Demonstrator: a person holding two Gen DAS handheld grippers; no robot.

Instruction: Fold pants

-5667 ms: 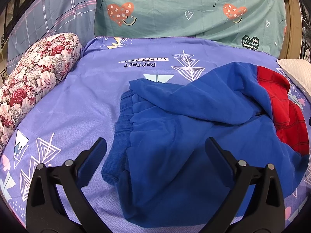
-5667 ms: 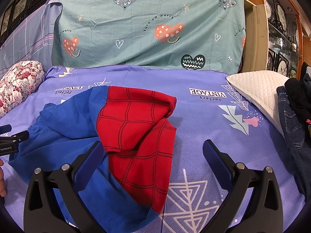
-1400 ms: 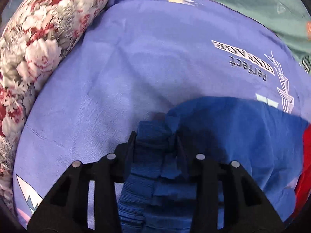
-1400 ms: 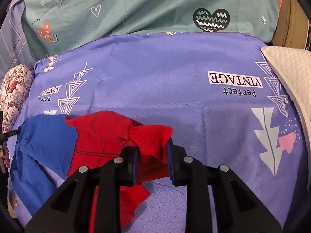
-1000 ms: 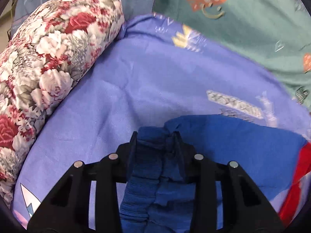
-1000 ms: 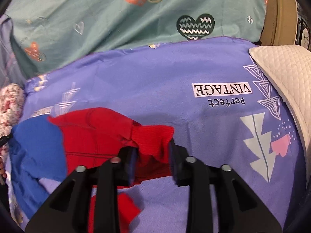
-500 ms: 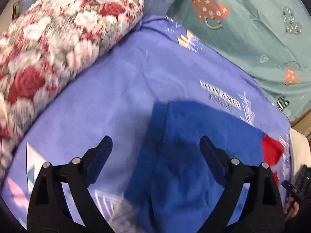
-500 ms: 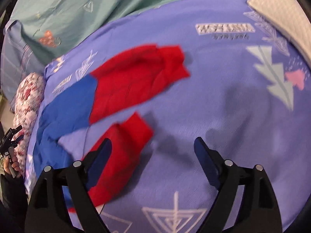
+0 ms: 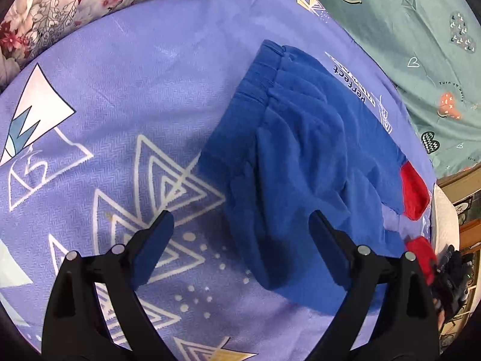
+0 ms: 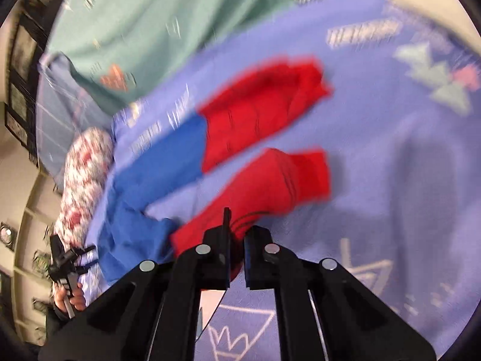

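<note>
The pants [image 9: 300, 162] lie spread on the bedsheet [image 9: 135, 90], the bolster [image 9: 60, 3] beyond them.

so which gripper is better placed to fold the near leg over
Right: the right gripper has just closed on the near red leg; the left gripper, just opened, hangs empty over the blue waist end.

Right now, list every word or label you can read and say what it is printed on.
"Perfect": on the purple bedsheet, partly hidden by the blue pants; the word under it is covered.
"Turn off worry": on the green sheet, small.
Banner text on the bedsheet in the right wrist view: too blurred to read.
</note>
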